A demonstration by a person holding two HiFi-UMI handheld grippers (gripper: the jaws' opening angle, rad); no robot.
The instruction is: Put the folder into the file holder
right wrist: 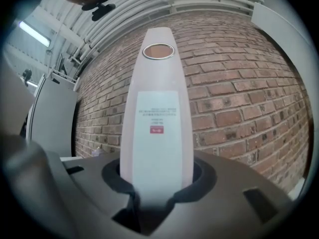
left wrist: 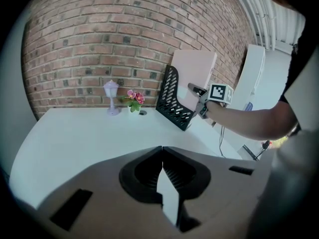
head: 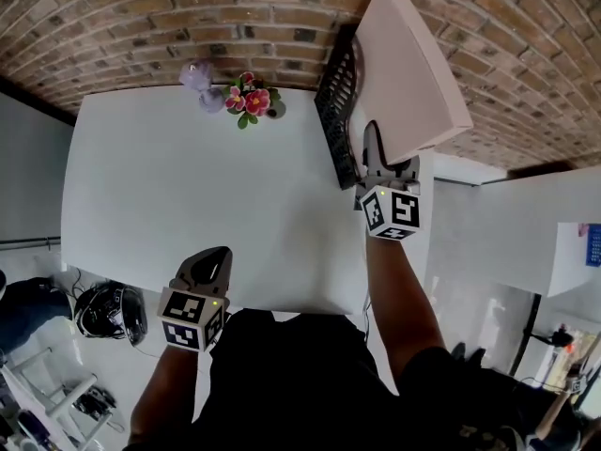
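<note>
Right tongs grip the pale pink cardboard folder upright by its spine, just beside the black mesh file holder; left tongs closed, empty, well away.

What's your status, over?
Right gripper shut on folder, upright by file holder. Left gripper shut, empty, over table. No obstruction seen.

Counts: 2 claws, left claw and right claw; 1 pink folder; 1 black file holder; 1 white bench; 1 small lilac lamp ornament; 1 bunch of pink flowers, single little pot
</note>
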